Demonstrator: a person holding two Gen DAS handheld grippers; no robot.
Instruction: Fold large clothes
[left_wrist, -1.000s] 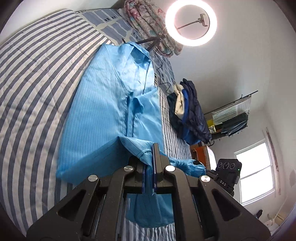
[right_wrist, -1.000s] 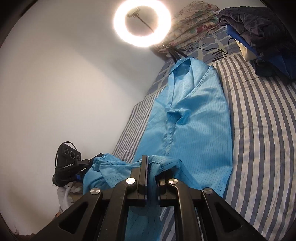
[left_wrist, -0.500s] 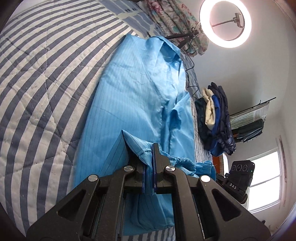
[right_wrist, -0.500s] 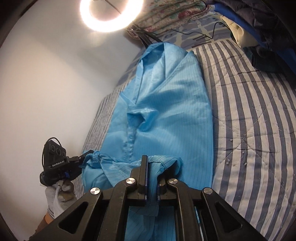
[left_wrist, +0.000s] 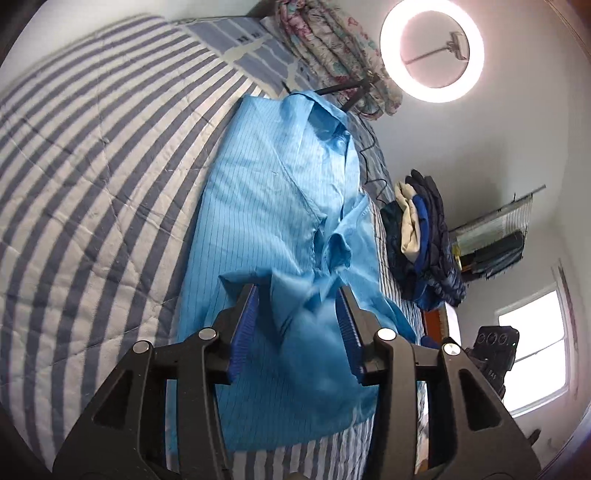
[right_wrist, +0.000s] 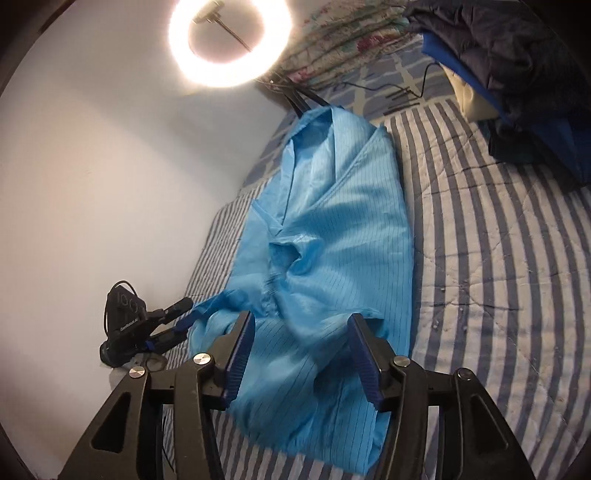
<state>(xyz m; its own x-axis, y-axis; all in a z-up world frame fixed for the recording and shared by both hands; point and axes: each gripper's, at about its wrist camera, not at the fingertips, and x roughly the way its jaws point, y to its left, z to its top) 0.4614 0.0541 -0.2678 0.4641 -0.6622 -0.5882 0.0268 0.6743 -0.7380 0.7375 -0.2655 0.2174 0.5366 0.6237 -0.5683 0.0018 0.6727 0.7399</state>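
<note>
A large light-blue pinstriped shirt (left_wrist: 273, 206) lies lengthwise on the striped bed, collar at the far end, sleeves folded in over the front. Its near hem is bunched and blurred, falling between my fingers. My left gripper (left_wrist: 297, 295) is open, blue pads wide apart, just above the hem. My right gripper (right_wrist: 301, 325) is open too, above the same hem; the shirt (right_wrist: 340, 236) runs away from it toward the collar. In the right wrist view the left gripper (right_wrist: 147, 325) shows at the left by the shirt's edge.
The blue-and-white striped quilt (left_wrist: 92, 192) covers the bed. A pile of dark clothes (left_wrist: 421, 236) sits at the bed's right side (right_wrist: 517, 66). A ring light (left_wrist: 432, 51) on a tripod and a floral pillow (left_wrist: 332, 40) stand at the head.
Both grippers, earlier shut on the shirt's hem and holding it up, have opened. The hem has dropped out and is falling onto the shirt.
</note>
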